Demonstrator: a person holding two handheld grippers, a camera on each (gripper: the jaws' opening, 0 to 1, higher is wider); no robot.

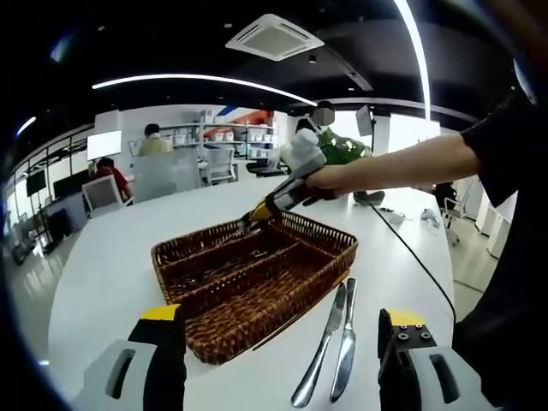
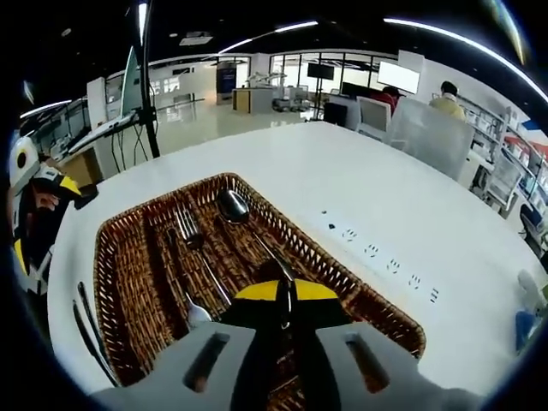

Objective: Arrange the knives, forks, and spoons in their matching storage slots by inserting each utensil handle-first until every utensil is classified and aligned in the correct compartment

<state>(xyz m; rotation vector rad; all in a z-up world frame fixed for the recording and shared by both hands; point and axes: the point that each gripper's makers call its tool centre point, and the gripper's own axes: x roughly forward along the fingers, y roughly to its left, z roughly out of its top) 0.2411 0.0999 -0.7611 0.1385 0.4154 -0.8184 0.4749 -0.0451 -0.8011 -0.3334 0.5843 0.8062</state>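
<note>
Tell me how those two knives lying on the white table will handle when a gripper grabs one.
The two knives look like polished metal, so probably stiff and slippery between the jaws. They lie flat on the smooth table, likely hard to get under and apt to slide. Side by side, one may nudge the other.

No text, label, brand or number is showing clearly enough to be read in either view. Small dark marks are lying in a row on the white table (image 2: 377, 205) toward its far edge in the right gripper view, but they are coming through too tiny and blurred to make out as letters or figures.
</note>
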